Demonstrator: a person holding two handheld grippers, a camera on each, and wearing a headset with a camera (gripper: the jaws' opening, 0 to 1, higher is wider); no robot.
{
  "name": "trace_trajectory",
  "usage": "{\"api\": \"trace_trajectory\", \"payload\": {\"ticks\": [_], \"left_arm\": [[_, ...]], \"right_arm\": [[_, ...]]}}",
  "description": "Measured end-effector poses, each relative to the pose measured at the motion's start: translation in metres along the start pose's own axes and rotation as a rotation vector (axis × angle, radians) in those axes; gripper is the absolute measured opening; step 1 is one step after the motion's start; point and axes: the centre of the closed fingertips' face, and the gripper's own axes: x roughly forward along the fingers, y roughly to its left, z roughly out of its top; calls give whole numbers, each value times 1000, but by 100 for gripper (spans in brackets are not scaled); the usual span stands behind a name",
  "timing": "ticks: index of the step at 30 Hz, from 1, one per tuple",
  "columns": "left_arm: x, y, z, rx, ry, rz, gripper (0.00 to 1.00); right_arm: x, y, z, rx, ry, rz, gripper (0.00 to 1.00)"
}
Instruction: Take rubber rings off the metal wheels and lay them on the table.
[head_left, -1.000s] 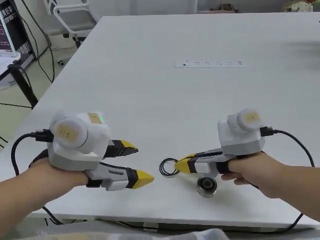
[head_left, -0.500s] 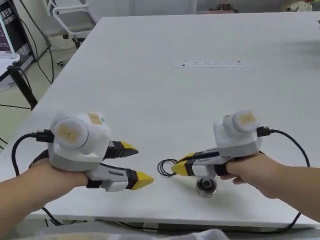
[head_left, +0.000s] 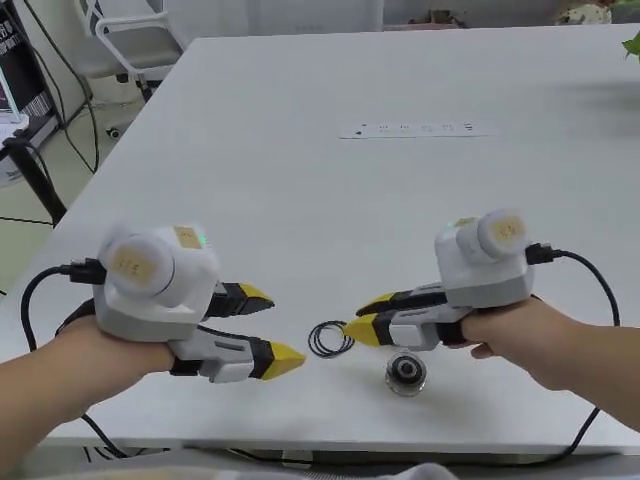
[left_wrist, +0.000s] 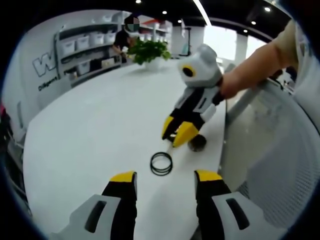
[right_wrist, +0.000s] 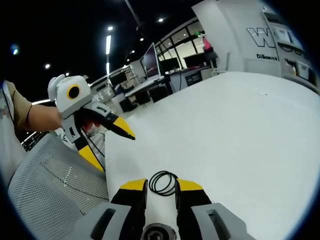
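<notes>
Thin black rubber rings (head_left: 328, 338) lie overlapped flat on the white table, between the two grippers. A small metal wheel (head_left: 405, 372) stands on the table just under my right gripper (head_left: 366, 317), whose jaws are slightly apart and empty, tips a little right of the rings. In the right gripper view the rings (right_wrist: 162, 182) lie just beyond the gripper (right_wrist: 161, 185), with the wheel (right_wrist: 157, 232) at the bottom. My left gripper (head_left: 272, 325) is open and empty, left of the rings. In the left gripper view the gripper (left_wrist: 165, 176) faces the rings (left_wrist: 161, 163), the wheel (left_wrist: 197, 142) and the right gripper (left_wrist: 180, 131).
A white power strip (head_left: 415, 129) lies far back on the table (head_left: 300, 180). The table's front edge runs close below both hands. Cables trail from both grippers. A chair and a desk stand off the table's left side.
My right gripper's jaws have parted and lifted slightly back from the rings, which now lie loose on the table. The left gripper has stayed put.
</notes>
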Motion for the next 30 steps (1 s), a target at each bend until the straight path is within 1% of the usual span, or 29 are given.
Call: {"api": "trace_trajectory", "payload": {"ticks": [6, 8, 13, 20, 25, 30], "left_arm": [[3, 2, 9, 9, -7, -2, 47], [6, 4, 12, 12, -11, -1, 47], [12, 3, 21, 24, -17, -8, 47], [27, 5, 35, 31, -22, -18, 46], [39, 3, 43, 30, -25, -32, 46], [53, 1, 47, 36, -19, -49, 45]], "right_arm": [[-20, -10, 10, 5, -40, -28, 22], [-26, -16, 10, 8, -50, -39, 22], [-38, -22, 12, 13, -65, -66, 23], [-54, -32, 8, 17, -73, -94, 25], [-60, -36, 2, 16, -71, -101, 26], [-63, -41, -5, 9, -58, -101, 26]]}}
